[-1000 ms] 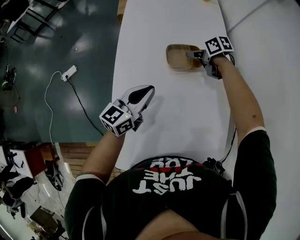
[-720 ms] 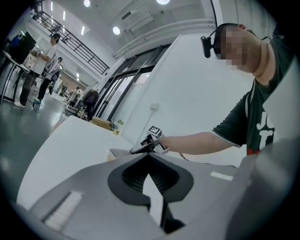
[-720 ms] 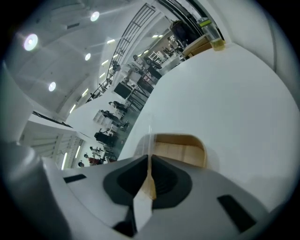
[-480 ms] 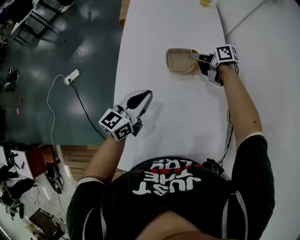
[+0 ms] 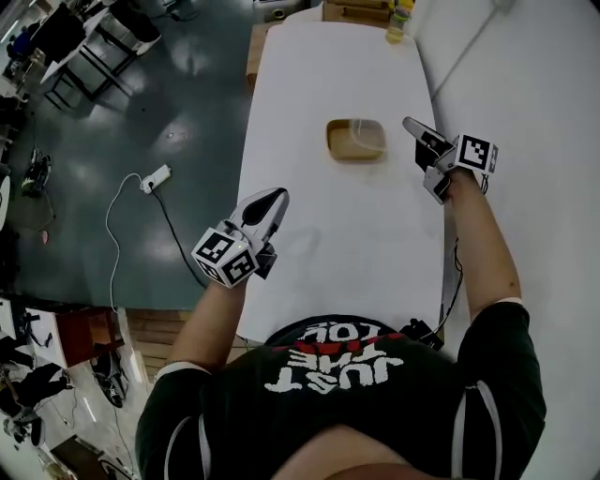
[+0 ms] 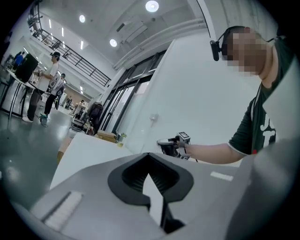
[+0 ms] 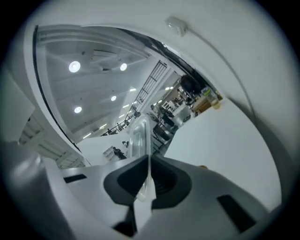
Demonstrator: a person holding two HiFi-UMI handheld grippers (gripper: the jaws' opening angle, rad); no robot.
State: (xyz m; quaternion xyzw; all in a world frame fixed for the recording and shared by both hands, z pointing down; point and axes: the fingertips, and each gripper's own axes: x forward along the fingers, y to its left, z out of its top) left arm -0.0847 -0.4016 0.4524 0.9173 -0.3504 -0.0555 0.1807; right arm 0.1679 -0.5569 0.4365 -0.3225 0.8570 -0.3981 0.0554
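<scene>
A shallow wooden tray (image 5: 356,141) lies on the long white table (image 5: 319,244), far middle. My right gripper (image 5: 413,127) hangs in the air just right of the tray, lifted off it. It is shut on a thin clear plastic lid (image 7: 140,135), which stands up edge-on from my right gripper (image 7: 148,161); the lid is hard to make out in the head view. My left gripper (image 5: 273,196) hovers over the table's near left part, shut with nothing in it. The left gripper view shows my left gripper (image 6: 149,157) closed and the right gripper (image 6: 170,144) beyond it.
A yellowish bottle (image 5: 398,21) and a cardboard box (image 5: 354,9) stand at the table's far end. A white wall (image 5: 534,84) runs along the right side. On the dark floor at left lies a white power strip (image 5: 156,175) with its cable.
My right gripper has risen and drawn right, off the wooden tray, carrying the clear lid. The tray stays on the table. The left gripper has barely shifted.
</scene>
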